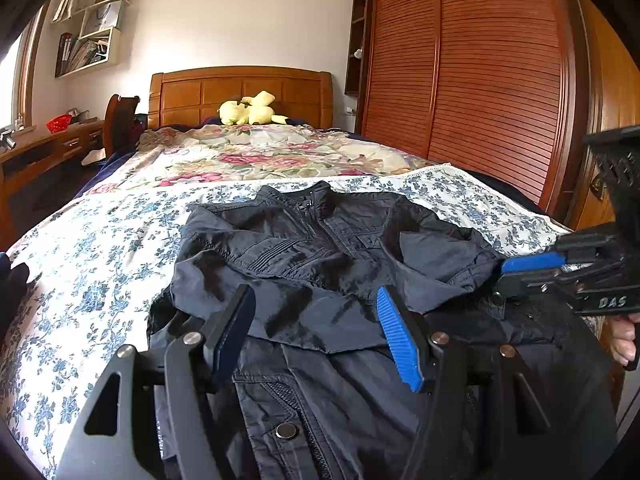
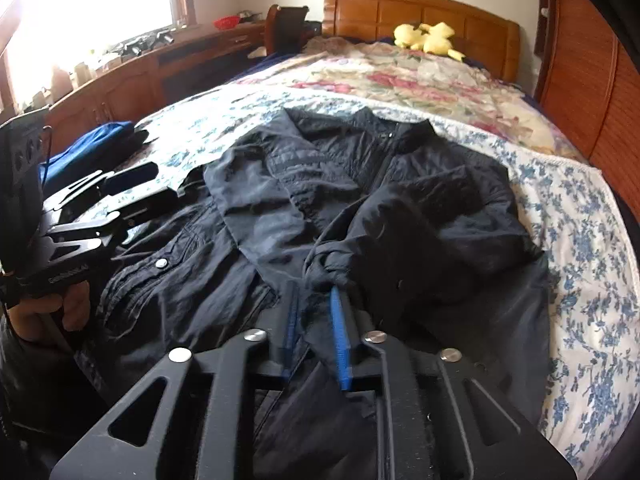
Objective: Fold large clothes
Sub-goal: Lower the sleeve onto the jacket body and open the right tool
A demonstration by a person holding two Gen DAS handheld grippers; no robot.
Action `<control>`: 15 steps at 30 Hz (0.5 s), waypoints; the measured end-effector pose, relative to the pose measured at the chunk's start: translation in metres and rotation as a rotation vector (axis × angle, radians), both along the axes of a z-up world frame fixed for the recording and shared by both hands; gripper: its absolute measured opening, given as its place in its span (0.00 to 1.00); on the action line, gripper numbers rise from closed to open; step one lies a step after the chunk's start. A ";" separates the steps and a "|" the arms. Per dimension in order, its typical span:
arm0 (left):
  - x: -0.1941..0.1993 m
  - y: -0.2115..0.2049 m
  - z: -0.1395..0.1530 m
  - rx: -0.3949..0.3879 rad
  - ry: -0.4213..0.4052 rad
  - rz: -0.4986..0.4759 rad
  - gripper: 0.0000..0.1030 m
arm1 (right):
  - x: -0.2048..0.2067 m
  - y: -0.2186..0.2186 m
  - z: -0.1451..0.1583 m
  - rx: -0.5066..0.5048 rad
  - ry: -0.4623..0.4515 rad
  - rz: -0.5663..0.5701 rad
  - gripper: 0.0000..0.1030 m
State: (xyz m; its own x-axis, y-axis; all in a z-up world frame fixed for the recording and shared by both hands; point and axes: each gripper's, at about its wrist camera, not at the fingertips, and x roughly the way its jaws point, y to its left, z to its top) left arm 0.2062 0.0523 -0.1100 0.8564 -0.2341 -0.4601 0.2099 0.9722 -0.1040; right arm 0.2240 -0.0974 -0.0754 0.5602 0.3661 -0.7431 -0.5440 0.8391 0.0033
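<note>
Left wrist view: the left gripper [image 1: 316, 312] hovers low over the near part of a dark navy jacket [image 1: 320, 248], tilted gently downward, its jaws standing well apart with nothing between them and only the cloth beneath. The right gripper [image 1: 516, 268] reaches in from the right edge of this view, held by a hand [image 1: 624, 338] whose fingers wrap its grip, its blue-padded tips down at the jacket's right sleeve. In the right wrist view the right gripper [image 2: 316, 308] points steeply down, its jaws a narrow gap apart with a bunched fold of sleeve [image 2: 332, 272] just at the tips; whether the pads press on the cloth I cannot tell. The jacket lies front up, collar toward the headboard [image 1: 240, 92], on a blue-flowered sheet [image 1: 100, 240] spread over the foot of the bed, both sleeves folded in across the chest. Beyond it lies a pink-flowered quilt [image 1: 260, 152] with a yellow plush toy [image 1: 252, 110] by the headboard. A louvred wooden wardrobe [image 1: 480, 80] stands along the right. On the left are a desk [image 1: 48, 148] bearing a red basket [image 1: 58, 123], contents unclear, and a wall shelf [image 1: 92, 36] with books and papers.
</note>
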 end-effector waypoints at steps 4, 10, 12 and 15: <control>0.000 0.001 0.000 0.000 -0.001 0.002 0.61 | -0.004 -0.003 0.012 -0.001 -0.056 0.002 0.37; 0.000 0.001 -0.001 0.001 0.000 -0.001 0.61 | 0.013 -0.014 0.030 0.016 -0.115 -0.037 0.42; 0.000 0.001 -0.002 0.005 0.002 -0.001 0.61 | 0.019 -0.016 0.033 0.014 -0.136 -0.039 0.45; -0.001 -0.001 -0.004 0.010 0.005 -0.005 0.61 | 0.038 -0.021 0.025 -0.021 -0.136 -0.052 0.46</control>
State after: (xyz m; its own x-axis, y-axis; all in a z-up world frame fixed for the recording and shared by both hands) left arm 0.2054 0.0518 -0.1137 0.8532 -0.2337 -0.4663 0.2140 0.9721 -0.0956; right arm 0.2621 -0.1180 -0.0505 0.6741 0.3195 -0.6659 -0.4944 0.8650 -0.0855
